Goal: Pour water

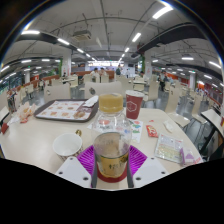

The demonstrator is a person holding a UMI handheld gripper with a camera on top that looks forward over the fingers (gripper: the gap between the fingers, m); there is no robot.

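Gripping upright bottle (111,150), neck up

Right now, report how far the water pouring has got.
Done: the gripper has the bottle between its pads, upright. In hand: holding it just short of the glass, which already looks part full. Left: tipping the bottle over the glass.

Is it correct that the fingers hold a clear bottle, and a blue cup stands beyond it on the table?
Not quite: the gripper view shows the cup beyond the clear bottle is red, not blue. The rest holds: the fingers hold the bottle, and the cup stands on the table.
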